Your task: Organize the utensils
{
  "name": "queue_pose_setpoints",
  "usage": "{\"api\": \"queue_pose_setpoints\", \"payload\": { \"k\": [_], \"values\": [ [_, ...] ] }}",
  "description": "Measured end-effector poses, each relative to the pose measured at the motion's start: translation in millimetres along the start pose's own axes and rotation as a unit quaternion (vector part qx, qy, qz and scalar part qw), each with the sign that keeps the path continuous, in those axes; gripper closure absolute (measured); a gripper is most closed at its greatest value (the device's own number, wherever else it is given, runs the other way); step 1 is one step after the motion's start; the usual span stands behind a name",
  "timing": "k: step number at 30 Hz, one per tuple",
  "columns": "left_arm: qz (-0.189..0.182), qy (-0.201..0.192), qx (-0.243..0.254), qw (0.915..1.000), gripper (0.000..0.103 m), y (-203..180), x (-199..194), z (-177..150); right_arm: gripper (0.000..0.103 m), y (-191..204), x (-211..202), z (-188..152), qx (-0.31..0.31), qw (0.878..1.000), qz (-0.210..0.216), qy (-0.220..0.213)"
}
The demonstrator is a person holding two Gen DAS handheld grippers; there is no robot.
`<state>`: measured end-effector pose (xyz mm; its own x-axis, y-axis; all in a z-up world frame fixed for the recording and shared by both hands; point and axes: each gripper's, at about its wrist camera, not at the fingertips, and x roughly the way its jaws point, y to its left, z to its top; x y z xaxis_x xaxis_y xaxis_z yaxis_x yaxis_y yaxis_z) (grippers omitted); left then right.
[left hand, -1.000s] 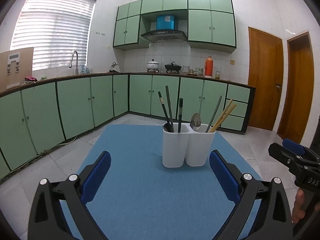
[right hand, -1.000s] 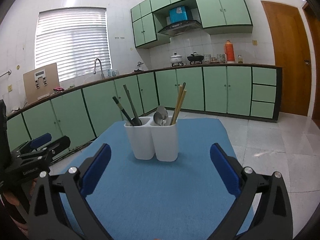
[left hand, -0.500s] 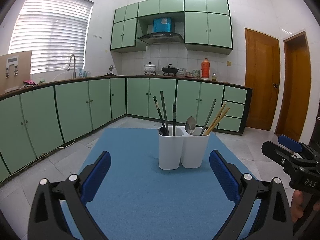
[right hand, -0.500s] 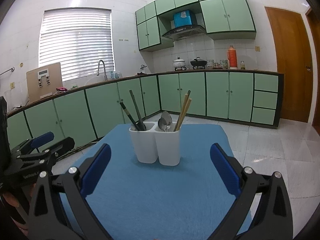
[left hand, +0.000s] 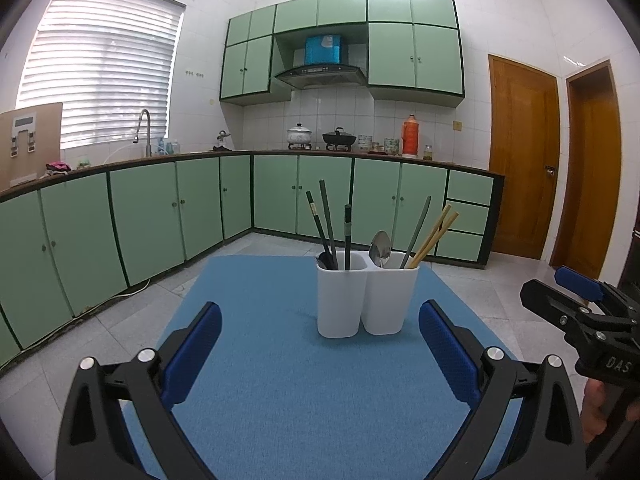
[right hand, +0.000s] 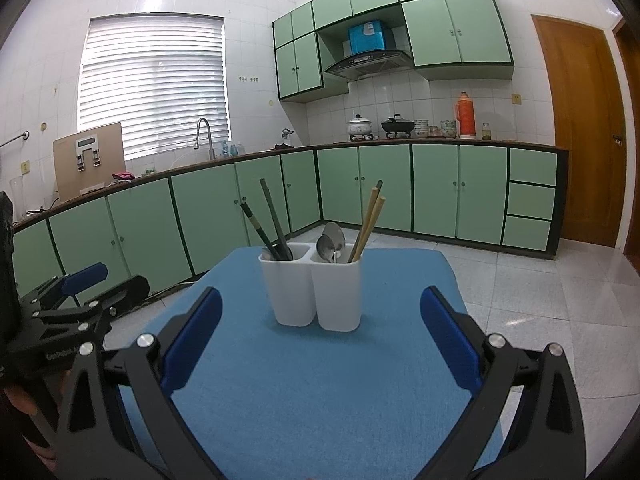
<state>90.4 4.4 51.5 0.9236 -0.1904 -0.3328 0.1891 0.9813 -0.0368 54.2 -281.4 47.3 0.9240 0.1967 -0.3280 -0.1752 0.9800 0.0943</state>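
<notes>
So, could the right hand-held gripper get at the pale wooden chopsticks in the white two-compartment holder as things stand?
Probably yes: the right hand-held gripper is open, and the pale wooden chopsticks lean out of the white two-compartment holder with nothing between.

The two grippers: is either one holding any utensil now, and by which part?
Nothing is held. The left gripper and right gripper are both open and empty.
</notes>
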Motion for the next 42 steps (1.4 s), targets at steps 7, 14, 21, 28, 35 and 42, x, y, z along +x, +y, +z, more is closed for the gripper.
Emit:
{"api": "queue_pose_setpoints", "payload": {
  "k": [7, 14, 21, 28, 35, 42],
  "values": [
    [0.0, 0.0, 0.0, 1.0, 0.006, 0.2, 0.0, 0.1, 0.007, 0.3, -0.4, 0.1, -0.001, 1.0, 0.0, 0.0],
    [0.0, 0.0, -0.001, 1.0, 0.006, 0.6, 0.1, -0.1, 0.007, 1.3, 0.0, -0.3, -0.001, 1.0, 0.0, 0.0],
    [0.001, 0.001, -0.006, 1.0, 0.006, 3.0, -0.3, 0.3, 0.007, 0.4, 0.6, -1.7, -0.002, 1.0, 0.001, 0.0],
    [0.003, 0.002, -0.006, 1.0, 0.006, 2.1, 1.0, -0.4, 0.007, 0.9, 0.6, -1.7, -0.002, 1.0, 0.001, 0.0],
    [0.004, 0.002, -0.006, 1.0, 0.006, 2.4, 1.3, -0.8, 0.007, 0.9, 0.9, -1.6, -0.002, 1.0, 0.001, 0.0],
    [0.004, 0.002, -0.005, 1.0, 0.006, 2.3, 0.9, -1.0, 0.007, 1.0, 0.7, -1.2, -0.002, 1.0, 0.001, 0.001]
  ]
}}
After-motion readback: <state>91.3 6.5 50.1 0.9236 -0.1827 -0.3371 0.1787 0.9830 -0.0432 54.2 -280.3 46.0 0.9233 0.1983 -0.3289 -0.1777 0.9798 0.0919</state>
